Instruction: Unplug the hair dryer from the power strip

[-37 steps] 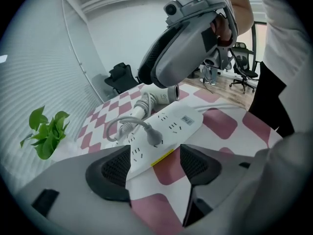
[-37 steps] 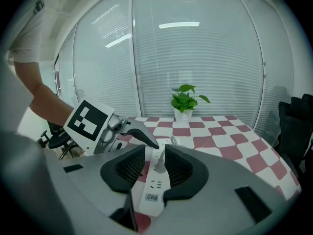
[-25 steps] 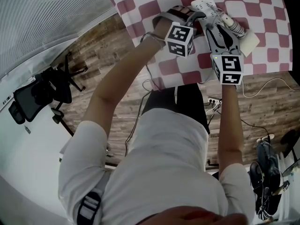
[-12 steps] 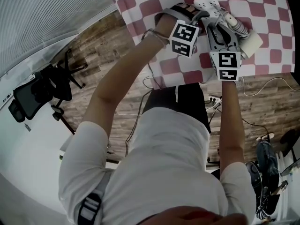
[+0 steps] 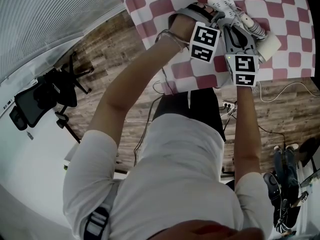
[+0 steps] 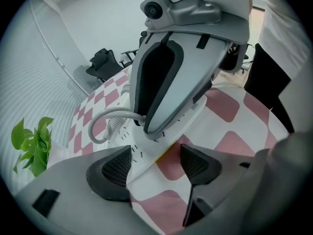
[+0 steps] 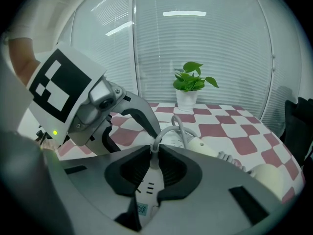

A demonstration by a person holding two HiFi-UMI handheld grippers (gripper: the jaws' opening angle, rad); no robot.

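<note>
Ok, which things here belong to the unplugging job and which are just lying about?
Job: power strip; hair dryer; its plug, clamped by the right gripper, whose jaws have just been closing; left gripper, open over the strip's end.
Lying about: potted plant; office chair; floor cables.

**Plug, strip and tong tips covered**

In the head view the tips of the left tongs [image 6: 155,166] and right tongs [image 7: 153,163] are hidden under their bodies. The plug [image 7: 154,154] is nearly buried between the right jaws, which have just been closing on it; its pins cannot be seen. Much of the strip [image 6: 139,153] is masked by the right tongs' body. The desk [image 5: 280,14] is cut off by the top edge.
</note>
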